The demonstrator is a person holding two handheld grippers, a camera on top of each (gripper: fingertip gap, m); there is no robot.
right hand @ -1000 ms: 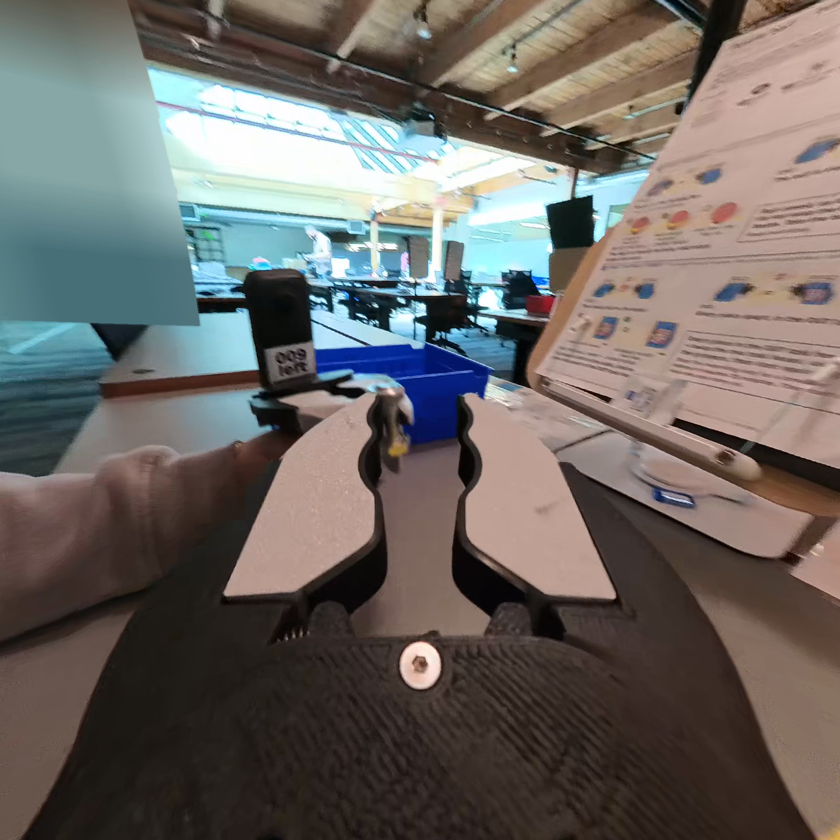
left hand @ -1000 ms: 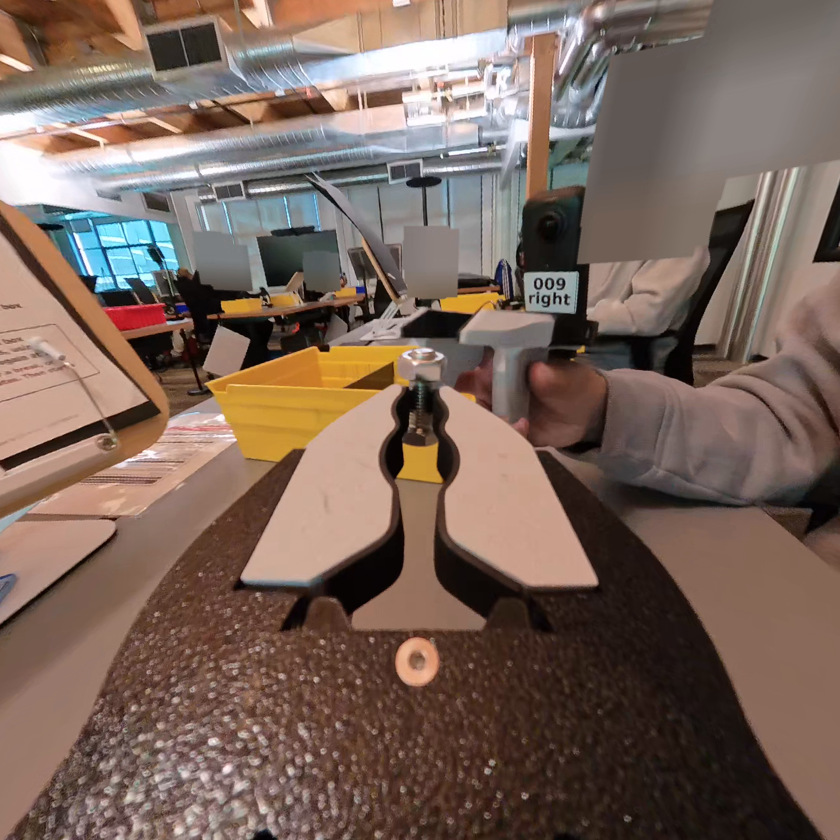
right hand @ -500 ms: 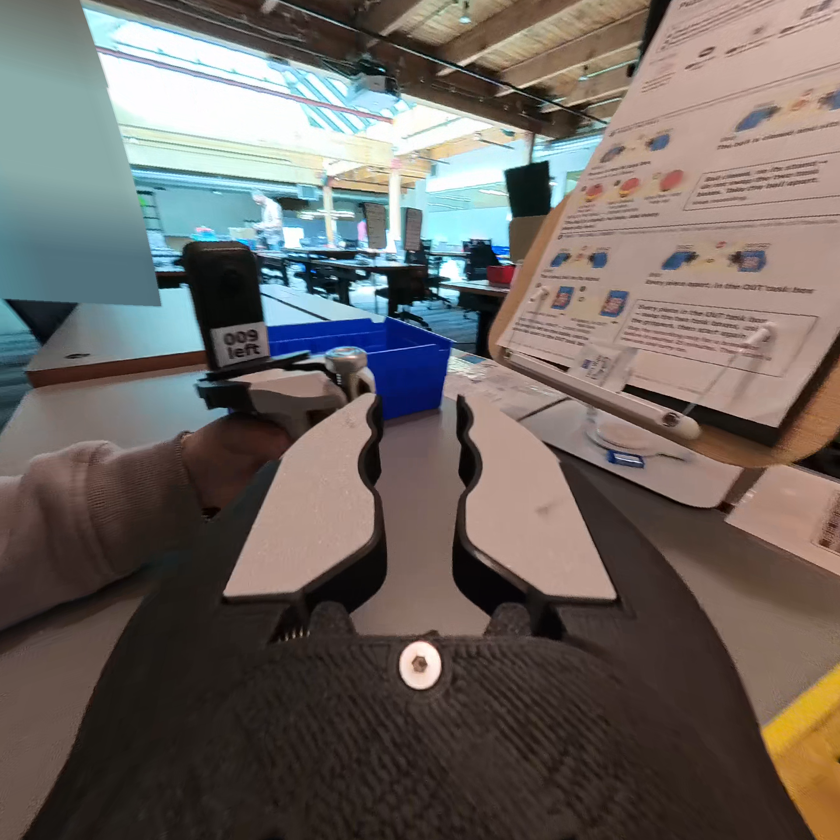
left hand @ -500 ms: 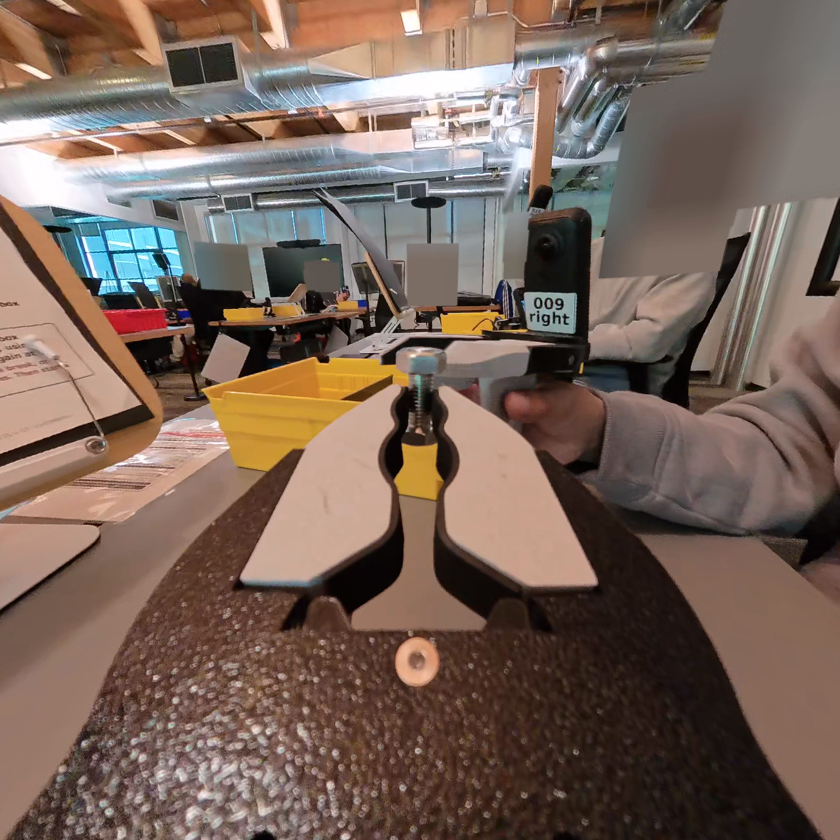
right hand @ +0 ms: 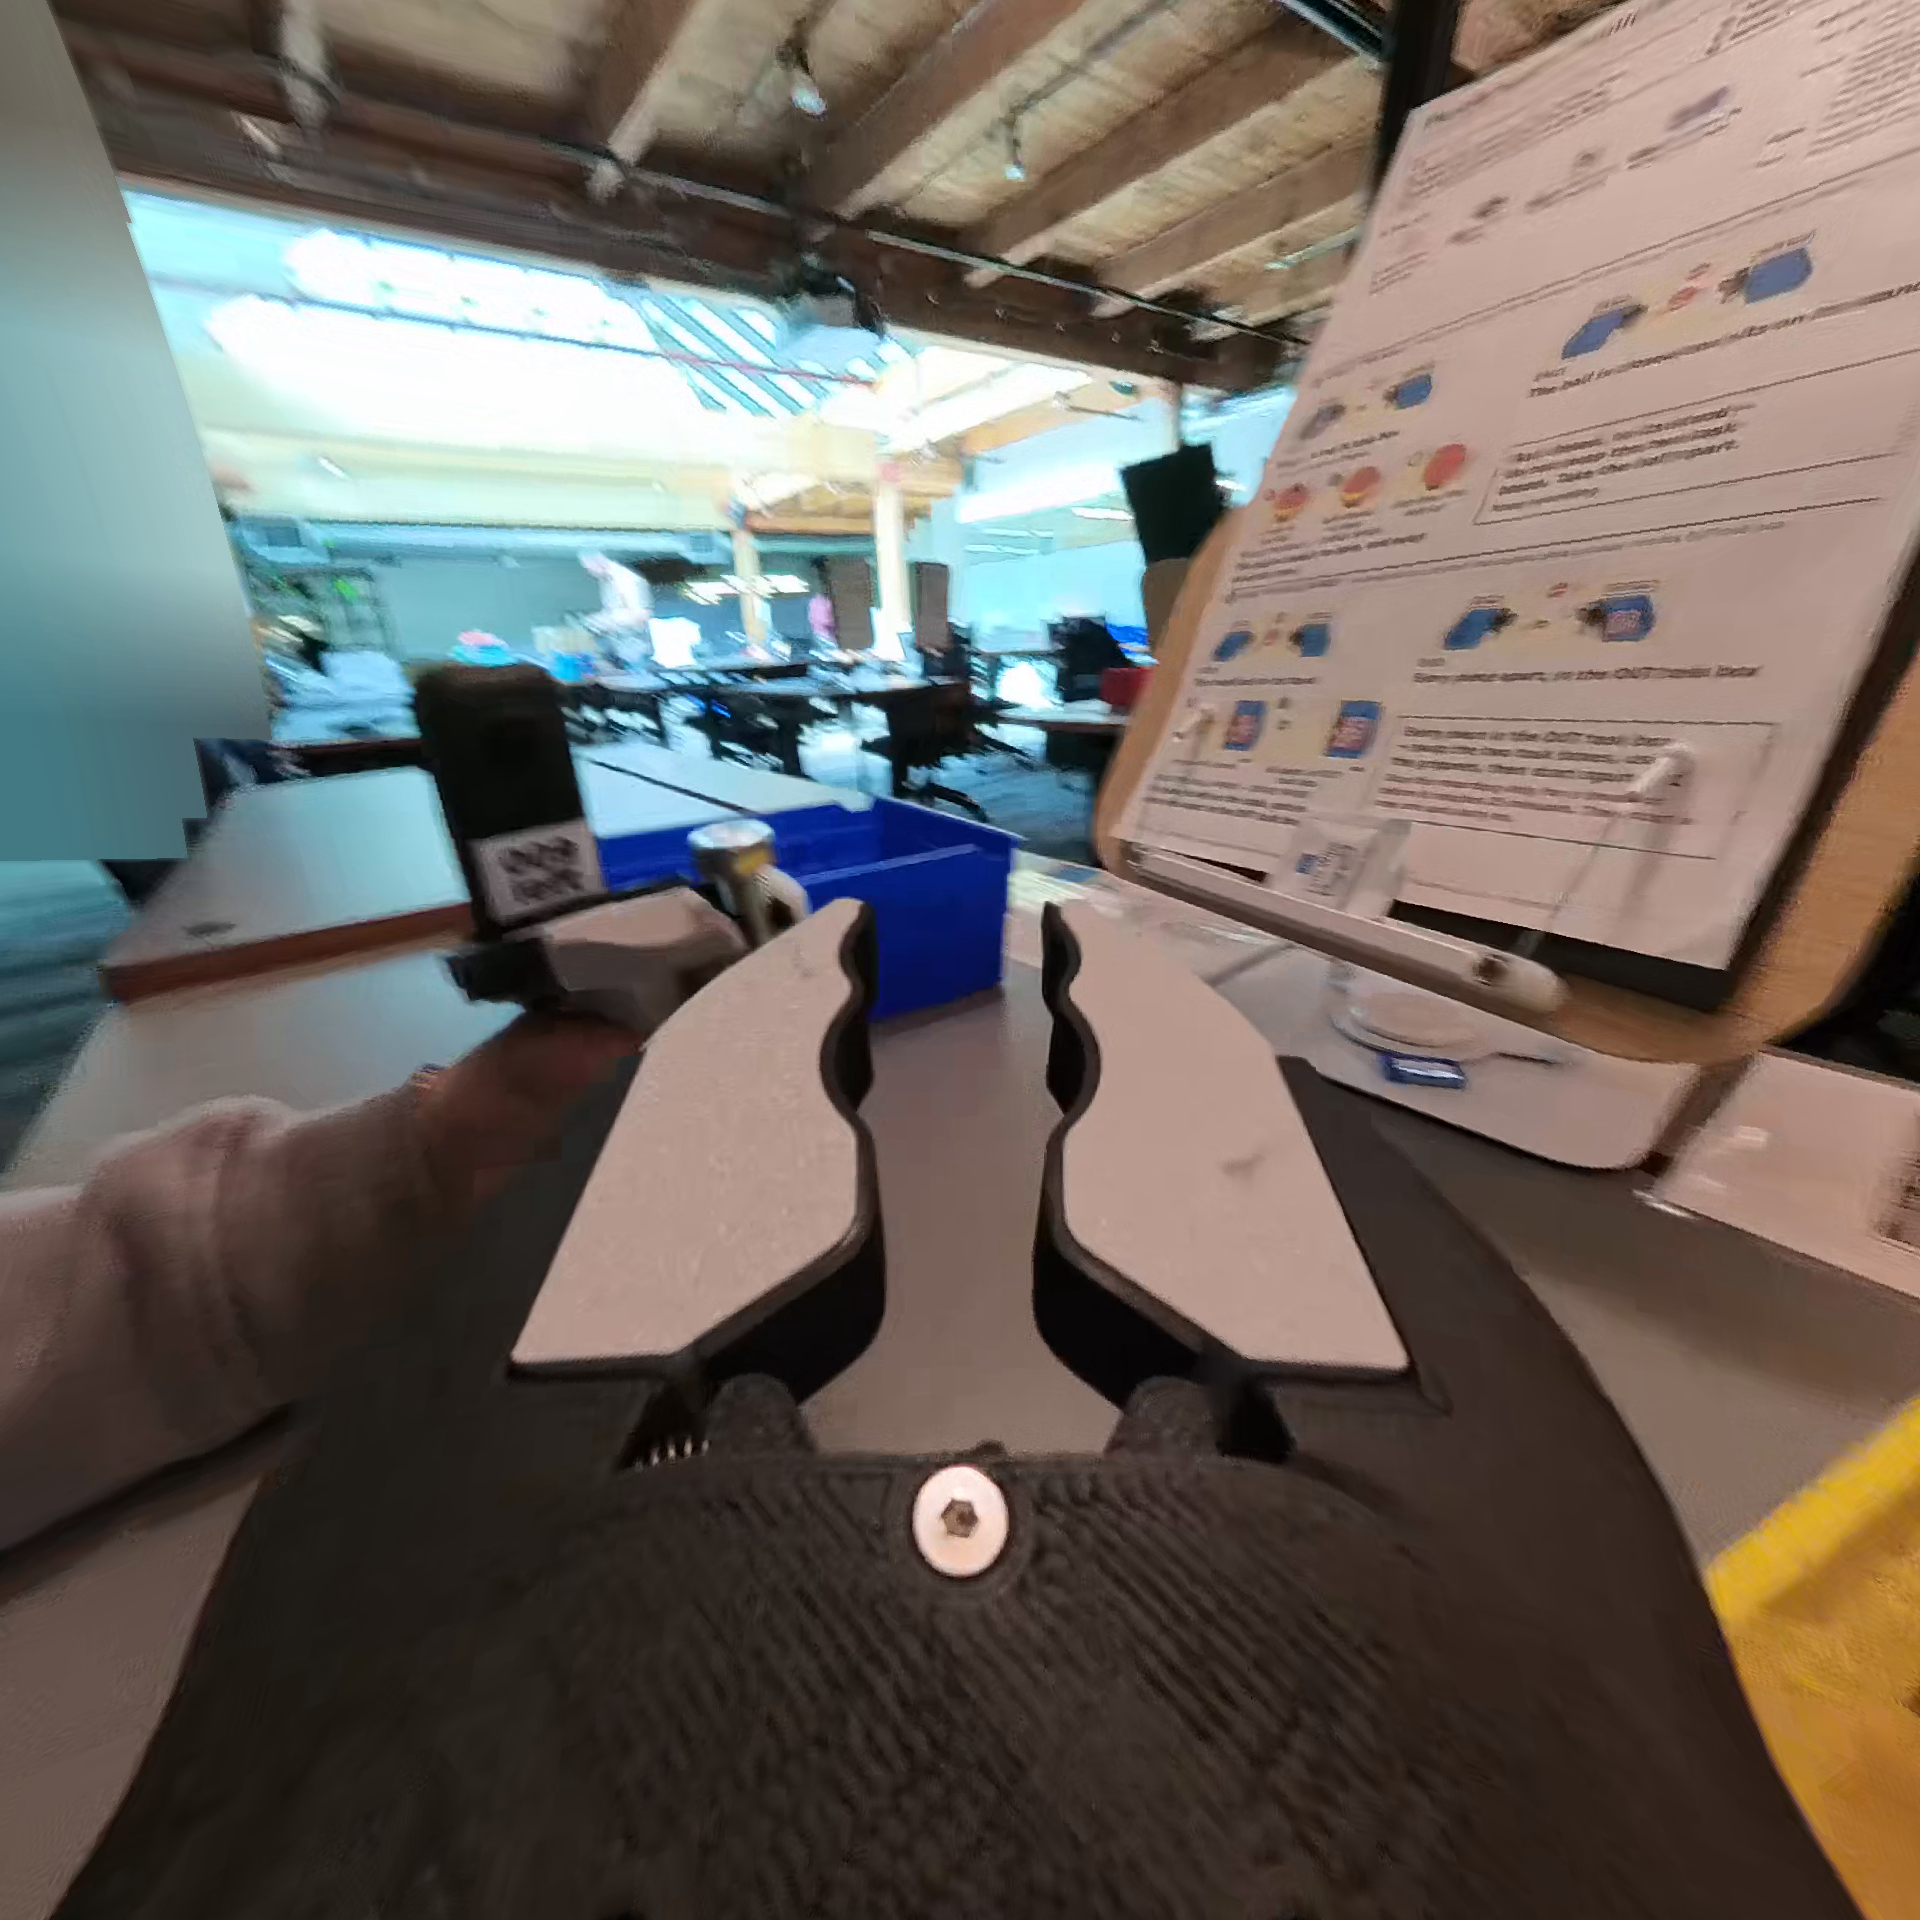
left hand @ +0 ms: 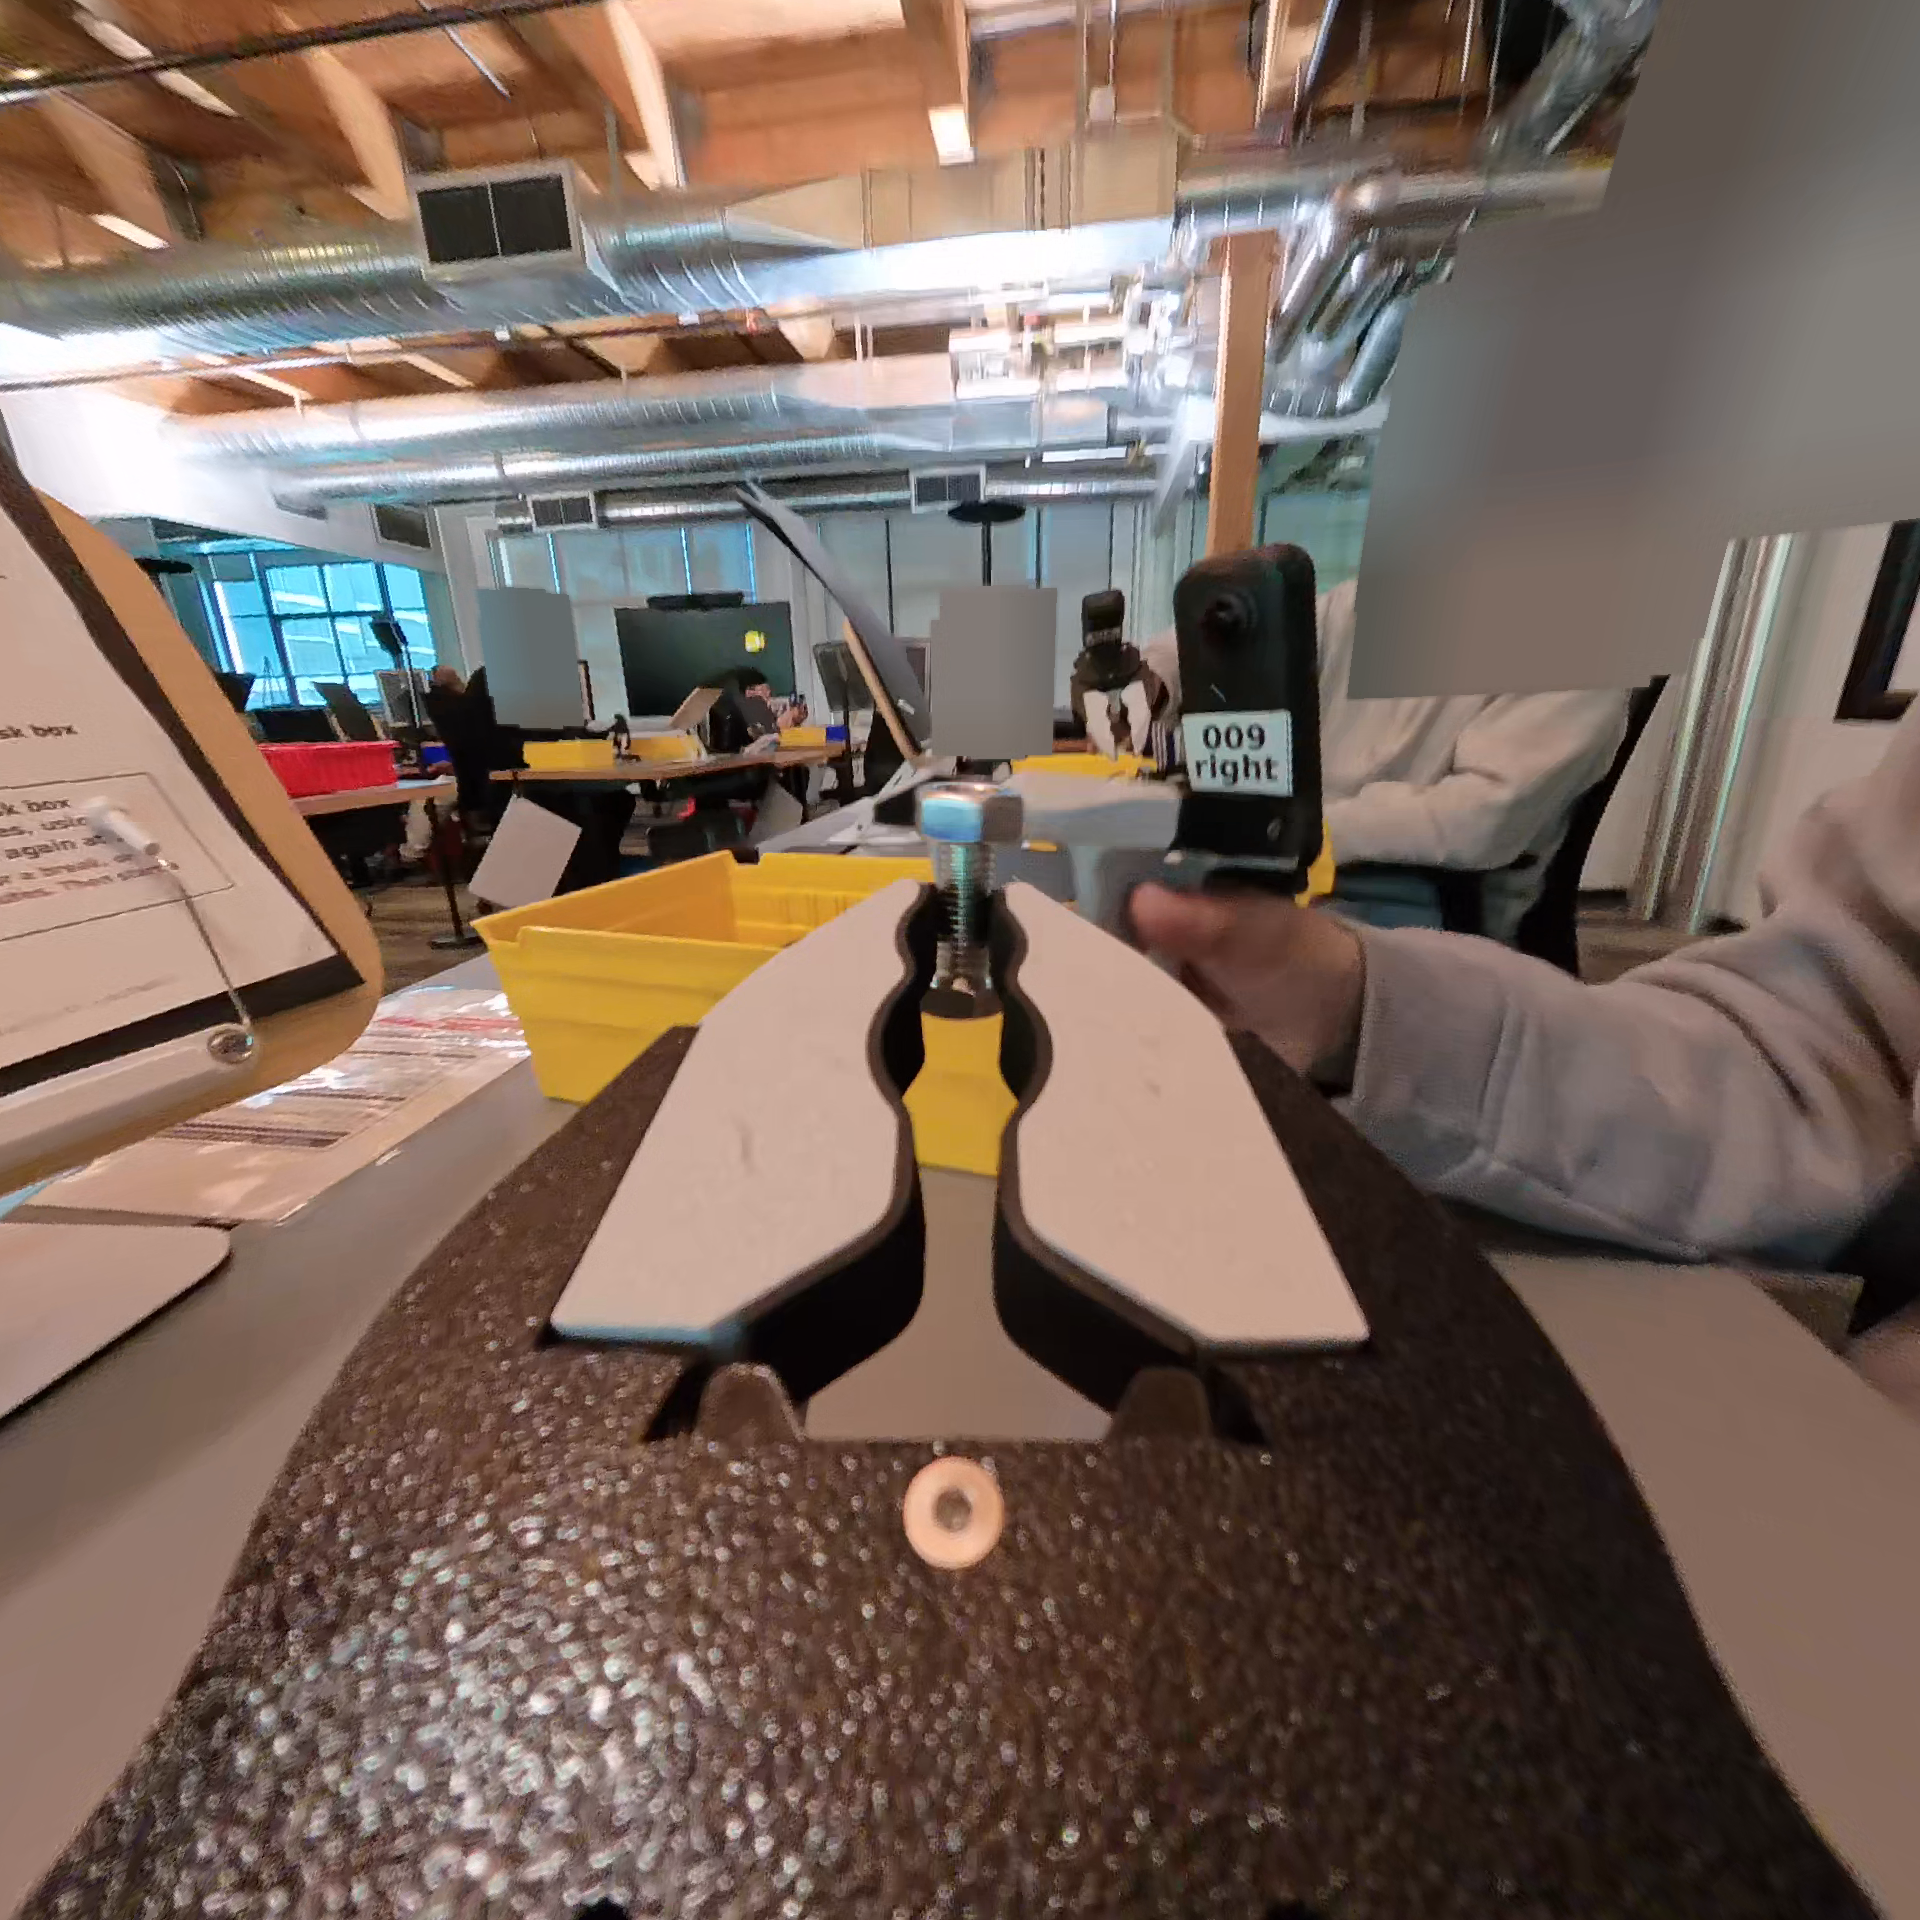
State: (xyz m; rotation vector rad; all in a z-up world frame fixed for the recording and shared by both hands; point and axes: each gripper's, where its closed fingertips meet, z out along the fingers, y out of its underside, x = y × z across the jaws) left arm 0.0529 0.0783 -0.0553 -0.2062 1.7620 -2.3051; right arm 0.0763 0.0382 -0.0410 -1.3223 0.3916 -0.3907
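Observation:
My left gripper (left hand: 961,940) is shut on a silver hex-head bolt (left hand: 966,894). The bolt stands upright, its threaded shank pinched between the fingertips and its head above them. The same bolt (right hand: 736,868) shows in the right wrist view, held by the left gripper (right hand: 665,935) at the left. My right gripper (right hand: 951,935) is open with nothing between its fingers, above the grey table (right hand: 945,1122). In the left wrist view the right gripper (left hand: 1143,831) is behind and to the right of the bolt, held by a hand (left hand: 1247,966).
A yellow bin (left hand: 665,966) stands behind the left gripper; its corner also shows in the right wrist view (right hand: 1829,1662). A blue bin (right hand: 914,894) stands ahead of the right gripper. An instruction board on a stand (right hand: 1538,623) is at the right. A grey sleeve (left hand: 1610,1091) crosses the table. Some 6 cm of space lies between my two pairs of fingers.
The left gripper keeps its hold on the bolt, which has stayed upright. The right gripper has swung and shifted relative to the bolt, staying open.

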